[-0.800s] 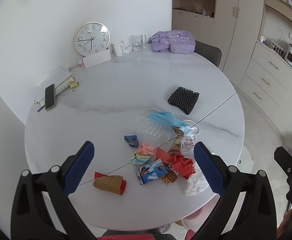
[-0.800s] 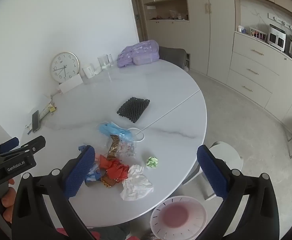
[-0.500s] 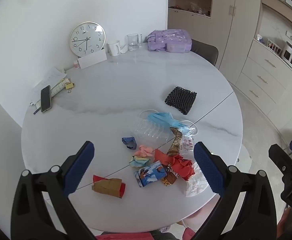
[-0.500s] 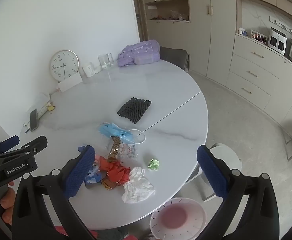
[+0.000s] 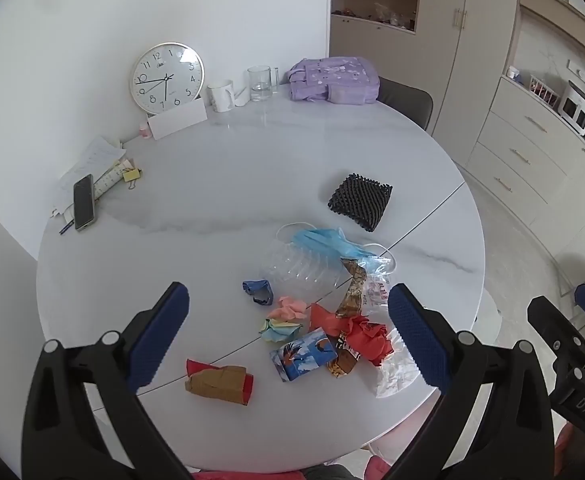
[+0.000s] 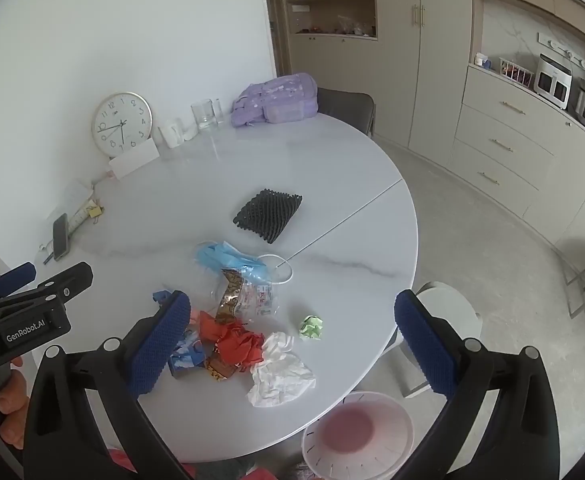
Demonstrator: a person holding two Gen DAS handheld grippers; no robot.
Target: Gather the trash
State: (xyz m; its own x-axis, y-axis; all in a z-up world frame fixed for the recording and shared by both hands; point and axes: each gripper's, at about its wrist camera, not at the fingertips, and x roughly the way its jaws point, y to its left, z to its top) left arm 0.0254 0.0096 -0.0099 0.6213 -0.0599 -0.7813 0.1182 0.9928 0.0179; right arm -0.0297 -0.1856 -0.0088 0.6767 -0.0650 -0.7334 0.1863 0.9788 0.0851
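Crumpled trash [image 5: 334, 320] is lying uncollected on the table [image 5: 212, 200]; the bin [image 6: 356, 432], possibly empty, is waiting below. Left gripper [image 5: 288, 336] and right gripper [image 6: 292, 344] are hovering wide, holding nothing.

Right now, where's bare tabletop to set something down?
Free: the wide middle between the clock, the phone and the black mesh pad; also the right edge past the green paper ball. Crowded: the near edge, where the mask, wrappers and crumpled red paper pile up.
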